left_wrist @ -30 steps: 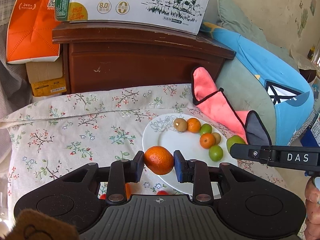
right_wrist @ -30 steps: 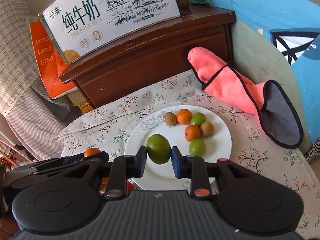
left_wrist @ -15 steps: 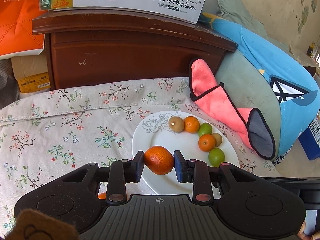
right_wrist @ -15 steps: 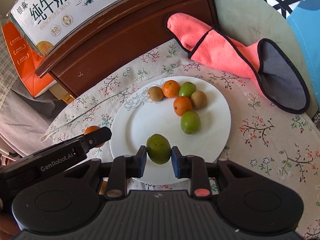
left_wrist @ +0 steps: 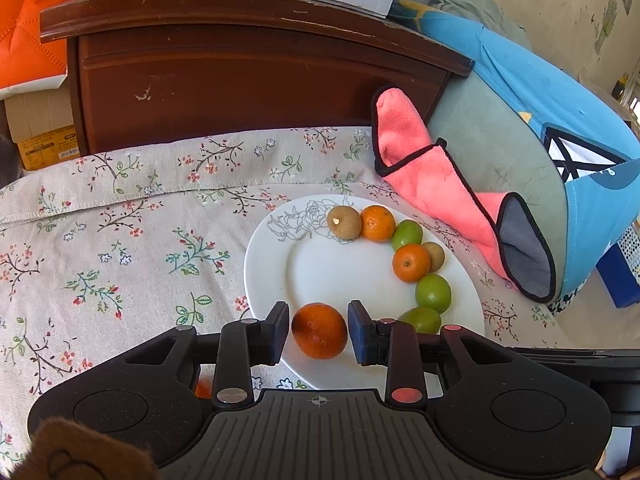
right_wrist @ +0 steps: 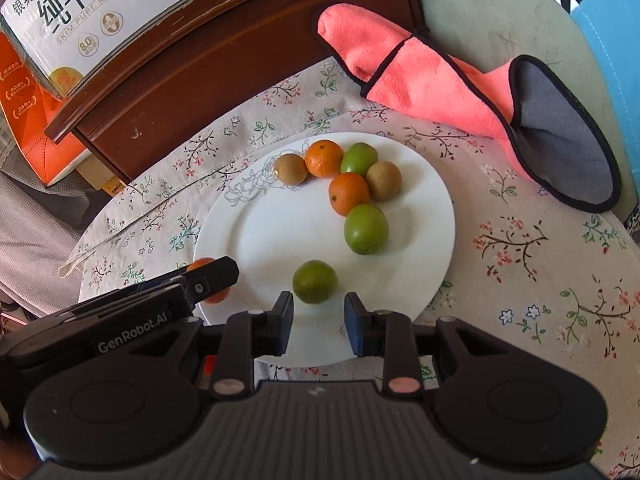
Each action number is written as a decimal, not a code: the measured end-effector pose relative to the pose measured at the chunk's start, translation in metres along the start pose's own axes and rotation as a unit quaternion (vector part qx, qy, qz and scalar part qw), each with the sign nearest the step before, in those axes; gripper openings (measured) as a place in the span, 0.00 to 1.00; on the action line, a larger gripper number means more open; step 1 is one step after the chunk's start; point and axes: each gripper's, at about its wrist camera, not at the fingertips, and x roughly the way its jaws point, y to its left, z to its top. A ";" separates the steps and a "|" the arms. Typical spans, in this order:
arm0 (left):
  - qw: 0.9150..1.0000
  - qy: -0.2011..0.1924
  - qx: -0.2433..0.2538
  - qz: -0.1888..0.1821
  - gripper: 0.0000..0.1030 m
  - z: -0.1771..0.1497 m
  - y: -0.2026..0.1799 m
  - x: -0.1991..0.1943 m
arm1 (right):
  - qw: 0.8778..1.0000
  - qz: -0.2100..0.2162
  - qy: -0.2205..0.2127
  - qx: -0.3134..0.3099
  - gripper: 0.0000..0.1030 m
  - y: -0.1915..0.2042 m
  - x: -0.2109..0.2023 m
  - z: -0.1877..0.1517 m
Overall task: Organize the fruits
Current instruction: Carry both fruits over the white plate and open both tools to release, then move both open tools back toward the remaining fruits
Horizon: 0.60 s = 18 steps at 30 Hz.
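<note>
- The orange (left_wrist: 319, 330) sits on the near rim of the white plate (left_wrist: 312, 272), between the fingers of the left claw (left_wrist: 319, 332); the jaws have just been opening, a thin gap shows on each side, and neither pad presses the fruit.
- The green fruit (right_wrist: 315, 282) lies on the plate (right_wrist: 256, 240) just ahead of the right claw (right_wrist: 318, 322), past its fingertips rather than between them (a bare strip of plate shows in the gap); these jaws have also just been opening and stand narrowly apart, gripping nothing.
- Farther back on the plate is a touching cluster: two small oranges (right_wrist: 325, 158), two green fruits (right_wrist: 366, 229) and two brown kiwis (right_wrist: 291, 169).
- Another small orange fruit (right_wrist: 200, 265) lies off the plate's left edge, partly hidden behind the left claw's body.
- The plate rests on a floral cloth (left_wrist: 120, 240) (what lies under the cloth I cannot tell).
- A pink oven mitt (right_wrist: 460, 92) with a grey lining lies beyond the plate.
- A dark wooden cabinet (left_wrist: 240, 80) stands behind, with a milk carton box (right_wrist: 72, 12) on top.
</note>
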 end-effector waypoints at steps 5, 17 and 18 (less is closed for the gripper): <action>1.000 -0.005 -0.015 0.012 0.43 0.004 0.003 -0.006 | 1.000 0.000 -0.007 0.012 0.43 -0.001 -0.003 0.002; 0.998 -0.010 -0.018 0.065 0.73 0.010 0.016 -0.043 | 0.999 0.011 -0.037 0.008 0.88 0.004 -0.019 0.001; 0.997 -0.013 -0.009 0.074 0.74 0.008 0.015 -0.048 | 0.999 0.014 -0.037 0.002 0.89 0.006 -0.019 -0.002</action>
